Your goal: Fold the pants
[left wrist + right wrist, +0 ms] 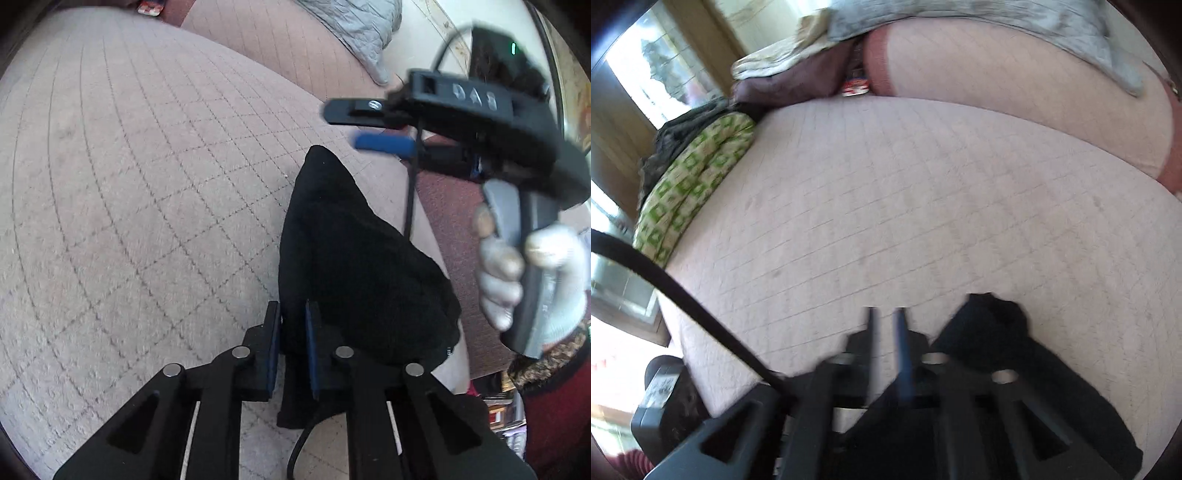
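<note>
The pants (354, 258) are black, of a soft matte cloth that shows almost no detail, bunched into a compact mound and not spread flat. In the left wrist view the mound tapers to a rounded peak away from the camera and widens into a heavy, drooping bulk nearer the lens. A thin black cord hangs from their lower edge. They lie on a bed (129, 184) covered in a pale pinkish quilt stitched in a grid, close to its near edge, where dark red floor shows just past the mattress.

The left gripper (291, 332) is clamped on the pants: black cloth fills the narrow gap between its blue-lined pads.

The right gripper (886, 325) has its fingers apart with only quilt showing between them; it holds nothing. In its blurred view the pants (990, 332) sit just to the right of its fingers and run under its frame. Seen from the left wrist, the right gripper (347, 127) is raised above the peak of the pants, held by a hand (532, 273) in a white glove.

A grey blanket (997, 22) lies at the far edge of the bed, a green-patterned cloth (690, 177) at its left edge.
</note>
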### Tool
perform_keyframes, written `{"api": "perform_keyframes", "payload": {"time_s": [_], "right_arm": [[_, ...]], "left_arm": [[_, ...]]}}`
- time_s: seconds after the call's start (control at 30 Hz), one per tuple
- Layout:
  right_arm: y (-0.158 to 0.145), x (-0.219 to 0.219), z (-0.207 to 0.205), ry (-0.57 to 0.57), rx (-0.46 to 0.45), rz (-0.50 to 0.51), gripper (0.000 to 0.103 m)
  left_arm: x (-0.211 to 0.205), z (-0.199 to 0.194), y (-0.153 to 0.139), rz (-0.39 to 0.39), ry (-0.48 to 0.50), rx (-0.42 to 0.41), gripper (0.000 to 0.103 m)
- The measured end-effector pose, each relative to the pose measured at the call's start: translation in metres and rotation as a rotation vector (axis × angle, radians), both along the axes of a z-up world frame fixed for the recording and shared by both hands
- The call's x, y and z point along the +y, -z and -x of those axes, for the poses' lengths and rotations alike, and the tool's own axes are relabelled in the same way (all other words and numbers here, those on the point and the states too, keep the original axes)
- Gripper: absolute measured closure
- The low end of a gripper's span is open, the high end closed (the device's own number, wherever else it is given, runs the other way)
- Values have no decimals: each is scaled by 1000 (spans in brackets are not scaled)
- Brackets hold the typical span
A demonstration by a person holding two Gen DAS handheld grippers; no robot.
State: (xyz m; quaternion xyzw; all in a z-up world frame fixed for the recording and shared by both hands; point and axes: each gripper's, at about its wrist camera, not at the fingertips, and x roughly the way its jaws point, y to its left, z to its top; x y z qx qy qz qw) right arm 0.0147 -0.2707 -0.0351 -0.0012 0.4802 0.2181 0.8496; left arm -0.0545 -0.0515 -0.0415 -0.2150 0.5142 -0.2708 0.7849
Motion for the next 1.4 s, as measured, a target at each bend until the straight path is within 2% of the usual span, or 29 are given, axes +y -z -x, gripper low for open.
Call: {"api": "perform_keyframes", "payload": {"time_s": [0.03,0.13,0.27,0.3,0.33,0.37,0.47,0.5,0.57,0.67,0.73,0.87,0.97,1.07,1.13,1.17,1.23,1.33,1.4], "right_arm": [[2,-4,-2,20,-3,23,37],[15,-30,-4,49,45,70,37],[43,-46,-16,72,121,74,37],[49,-47,-19,76,136,72,37],[57,-45,-22,79,148,73,37],[64,-44,-22,78,155,85,41],[63,-29,-15,41,144,164,93],[58,-25,-12,28,150,150,98],[43,-16,-7,10,119,151,98],[26,0,-8,-18,109,85,98],[19,16,-12,-39,96,81,98],[18,51,-20,-60,92,99,98],[30,55,-25,-41,113,111,97],[41,39,-25,-9,161,65,94],[39,24,-21,13,171,17,82],[30,9,-15,35,147,-17,80],[14,-21,-1,88,107,-99,68],[-8,-83,38,218,34,-196,66],[-5,-125,76,312,-2,-179,66]], "left_arm": [[2,0,1,25,-4,8,78],[-1,1,2,43,1,4,64],[-18,0,13,10,24,6,63],[-18,6,13,4,27,-12,64],[-20,6,13,-21,36,-26,81],[-22,5,14,-34,43,-23,91],[-12,-4,15,27,32,21,93],[-6,-6,15,42,29,29,93],[-3,-9,11,47,27,22,93],[2,-13,6,74,20,17,94],[13,-11,3,73,5,8,94],[36,-13,2,75,-46,5,94],[43,-18,14,88,-64,61,94],[45,-21,21,65,-79,91,92],[49,-20,18,84,-87,86,92],[53,-18,12,91,-96,68,91],[66,-18,1,97,-117,24,81],[83,-12,-22,106,-182,-45,66],[79,-9,-22,100,-191,-59,66]]}}
